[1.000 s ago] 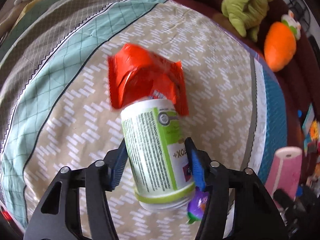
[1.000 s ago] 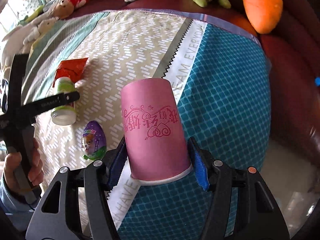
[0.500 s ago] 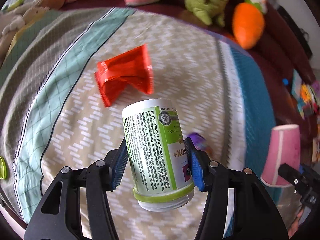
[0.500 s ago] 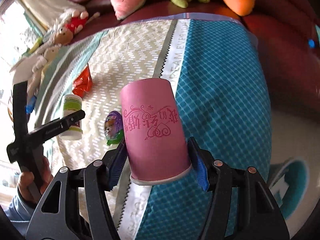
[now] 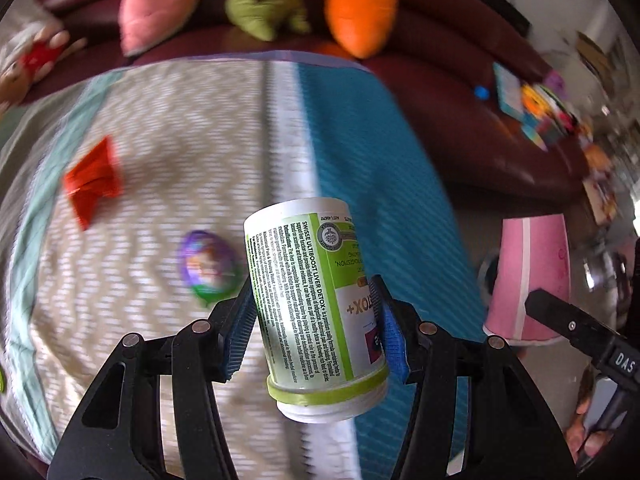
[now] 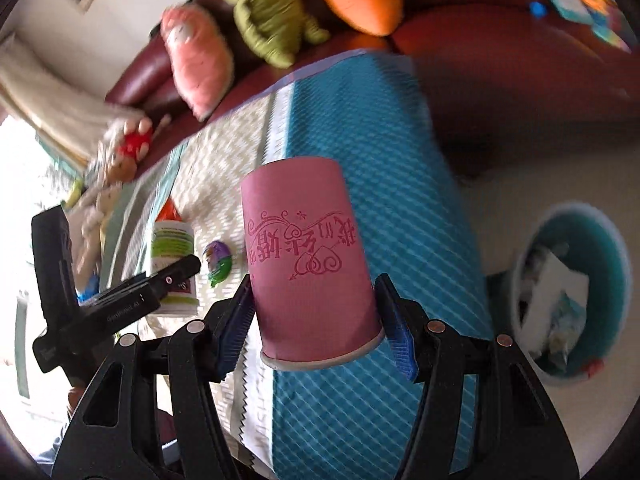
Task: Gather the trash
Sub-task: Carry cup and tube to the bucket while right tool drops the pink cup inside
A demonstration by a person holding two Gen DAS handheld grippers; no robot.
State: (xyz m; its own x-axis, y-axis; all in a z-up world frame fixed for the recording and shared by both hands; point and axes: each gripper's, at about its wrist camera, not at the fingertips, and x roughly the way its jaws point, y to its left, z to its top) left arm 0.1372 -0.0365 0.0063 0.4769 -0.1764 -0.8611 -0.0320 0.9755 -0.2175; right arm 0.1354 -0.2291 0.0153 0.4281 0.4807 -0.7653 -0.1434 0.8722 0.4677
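You have two pieces of trash in hand. Your left gripper (image 5: 316,320) is clamped on the white supplement bottle (image 5: 312,304) with the green label, its blue pads pressed to the bottle's sides, carried neck-first toward the camera above the patterned blanket (image 5: 140,140). Your right gripper (image 6: 314,320) is closed on the pink paper cup (image 6: 308,264), held upside down with its rim nearest the camera, over the blanket's teal edge. The teal trash bin (image 6: 576,248) stands on the floor just beyond that edge and already holds some paper and wrappers. By the look of it, neither item has reached the bin yet, so both drops remain. Two pieces lie on the blanket: the red snack wrapper (image 5: 94,178) and the purple foil egg (image 5: 208,264), well apart from each other. The plush toys along the sofa look like no part of the job.
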